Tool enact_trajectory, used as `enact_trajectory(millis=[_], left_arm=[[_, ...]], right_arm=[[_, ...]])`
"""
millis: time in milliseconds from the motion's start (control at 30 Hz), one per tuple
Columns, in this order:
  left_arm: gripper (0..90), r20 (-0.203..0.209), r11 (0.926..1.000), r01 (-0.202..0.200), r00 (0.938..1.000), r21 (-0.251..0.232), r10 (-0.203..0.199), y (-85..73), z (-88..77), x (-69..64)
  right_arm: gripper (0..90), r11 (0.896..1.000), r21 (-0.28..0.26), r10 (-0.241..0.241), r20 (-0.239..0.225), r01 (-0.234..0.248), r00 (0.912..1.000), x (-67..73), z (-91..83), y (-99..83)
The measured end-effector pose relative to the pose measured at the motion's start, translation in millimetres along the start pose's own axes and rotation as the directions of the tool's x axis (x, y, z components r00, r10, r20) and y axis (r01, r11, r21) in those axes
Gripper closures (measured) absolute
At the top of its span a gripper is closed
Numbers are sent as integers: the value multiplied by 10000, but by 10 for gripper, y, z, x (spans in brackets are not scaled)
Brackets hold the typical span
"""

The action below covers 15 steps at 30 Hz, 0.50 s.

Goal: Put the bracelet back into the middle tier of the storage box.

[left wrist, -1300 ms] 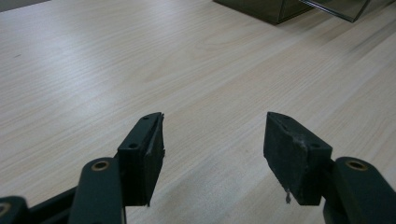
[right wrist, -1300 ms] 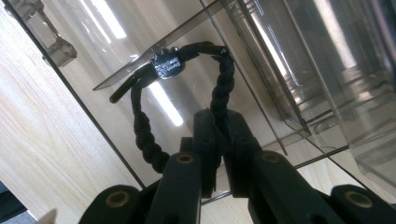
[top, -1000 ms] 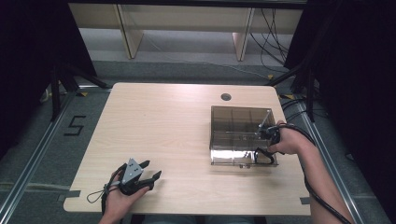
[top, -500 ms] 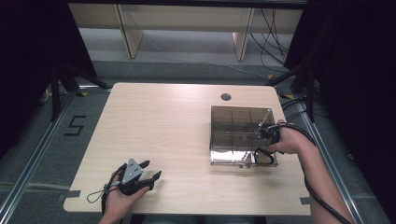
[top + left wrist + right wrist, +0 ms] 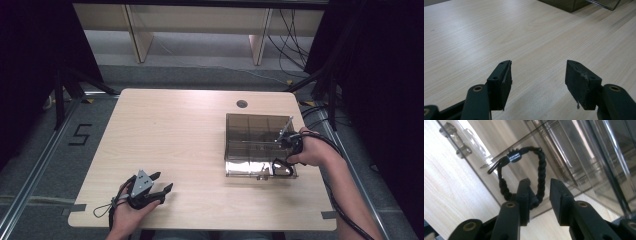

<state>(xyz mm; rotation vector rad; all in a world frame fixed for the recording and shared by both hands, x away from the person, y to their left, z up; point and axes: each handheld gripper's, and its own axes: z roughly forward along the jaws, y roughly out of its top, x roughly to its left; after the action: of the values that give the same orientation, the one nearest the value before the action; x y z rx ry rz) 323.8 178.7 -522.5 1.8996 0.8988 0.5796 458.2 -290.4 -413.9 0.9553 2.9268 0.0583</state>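
Right gripper view shows a black braided cord bracelet (image 5: 541, 173) with a small black tag lying on the smoky clear plastic compartment box (image 5: 584, 152), near the box's front edge by its clear latch (image 5: 455, 142). The right claw (image 5: 539, 195) hangs just over the bracelet's lower loop; its two black jaws stand a little apart, one on each side of the braid, and I cannot tell whether either touches it.

In the high view the bracelet (image 5: 283, 167) sits at the near right corner of the box (image 5: 250, 137), which rests on the right half of the pale wooden bench (image 5: 175, 130). The person's right hand (image 5: 312, 150) holds the right claw (image 5: 286, 145) over that corner, cable trailing back along the forearm.

Well apart, at the bench's near left edge, the left hand (image 5: 127, 212) holds the left claw (image 5: 161, 182) with its grey three-cornered plate uppermost. In the left gripper view its jaws stand wide apart over bare wood, gripping nothing, the left claw (image 5: 539, 77) pointing toward the box's corner (image 5: 574, 3) far off.
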Motion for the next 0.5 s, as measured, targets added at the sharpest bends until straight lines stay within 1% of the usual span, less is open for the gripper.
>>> enact_trajectory(millis=[33,67,100,133,167,200,233,267,300,333,367,400,500], left_arm=[[378,1,10000,2,10000,-3,-2,0,0,0],[378,-4,10000,9,10000,-2,-9,0,0,0],[379,-7,10000,6,10000,-1,-6,0,1,-1],[379,-4,10000,-14,10000,0,14,0,1,-1],[378,36,10000,-8,10000,-43,8,-1,6,0],[379,32,10000,1,10000,-48,-1,-2,6,0],[379,-15,10000,-21,10000,56,21,2,-3,-1],[378,-15,10000,-21,10000,56,21,2,-3,-1],[378,-16,10000,3,10000,0,-3,0,0,-1],[379,-21,10000,17,10000,-5,-17,0,1,-1],[379,-17,10000,7,10000,0,-7,1,1,0],[378,-32,10000,5,10000,15,-5,1,1,1],[379,-36,10000,5,10000,17,-5,1,2,1]], right_arm=[[694,9999,-164,18,80,-17,10000,6,-8,-24],[691,9999,-138,-69,100,70,9999,7,-25,-37],[686,9998,-165,121,133,-119,9998,41,-40,-74],[685,9998,-215,58,111,-56,9999,51,-40,-93],[683,9999,-155,-4,116,5,9999,62,-49,-122],[679,9998,-185,-63,180,66,9998,78,-41,-153],[675,10000,-52,-81,89,82,9999,113,-44,-218],[675,10000,-52,-81,89,82,9999,113,-44,-218],[675,10000,-65,24,110,-23,9999,137,-45,-239],[674,10000,24,-12,127,11,9999,152,-50,-286],[671,10000,-24,-9,75,9,10000,165,-47,-309],[669,10000,-4,82,47,-82,10000,187,-49,-341],[657,10000,35,-59,-102,59,9999,225,-31,-427]])
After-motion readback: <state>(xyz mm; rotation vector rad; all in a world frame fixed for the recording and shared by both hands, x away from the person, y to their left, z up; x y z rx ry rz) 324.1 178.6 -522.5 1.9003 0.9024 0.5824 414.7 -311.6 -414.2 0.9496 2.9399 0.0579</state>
